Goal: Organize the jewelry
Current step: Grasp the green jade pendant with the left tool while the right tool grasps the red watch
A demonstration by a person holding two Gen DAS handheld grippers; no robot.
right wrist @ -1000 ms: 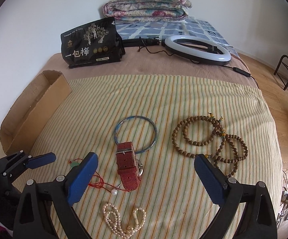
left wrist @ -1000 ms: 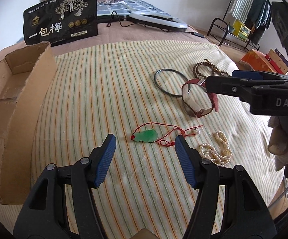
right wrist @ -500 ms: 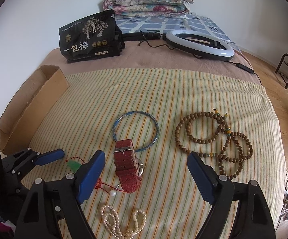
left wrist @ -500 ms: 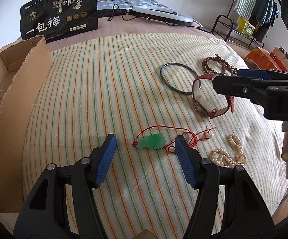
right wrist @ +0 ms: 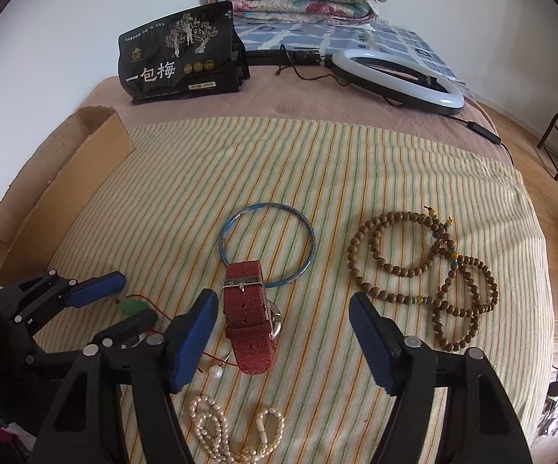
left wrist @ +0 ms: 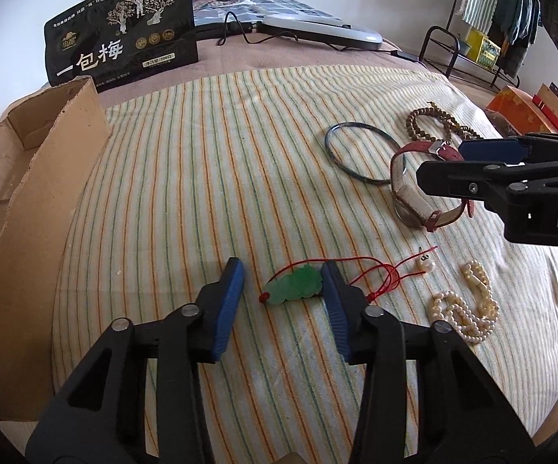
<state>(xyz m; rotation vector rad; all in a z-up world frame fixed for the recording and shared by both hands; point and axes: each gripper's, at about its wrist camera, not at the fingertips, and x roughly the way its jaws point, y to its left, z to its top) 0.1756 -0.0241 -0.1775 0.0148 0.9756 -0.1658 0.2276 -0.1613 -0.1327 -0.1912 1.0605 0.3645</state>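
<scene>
Jade is what we are after at this step: the green pendant on its red cord lies on the striped blanket near the front edge of the bed, and our left gripper has its blue fingers spread to either side of it. The right-hand pad looks to be touching or just beside the pendant's end, the left-hand one stands apart from it, so the fingers are released and grip nothing yet. We judge the grasp to be just starting.

Our next move calls for closing squarely on the flat stone, low enough to catch its thin edge without pinching blanket, and for minding the cord, which trails toward a small white bead and may drag as we lift. The cardboard box at the left edge of the bed seems the likely place to carry it, though that is our guess.

Beside the pendant, the pearl strand lies nearer the front right corner. Our right gripper hovers with its fingers wide apart around the red watch, not touching it; the strap's far end overlaps the blue bangle. Wooden prayer beads coil toward the right edge.
</scene>
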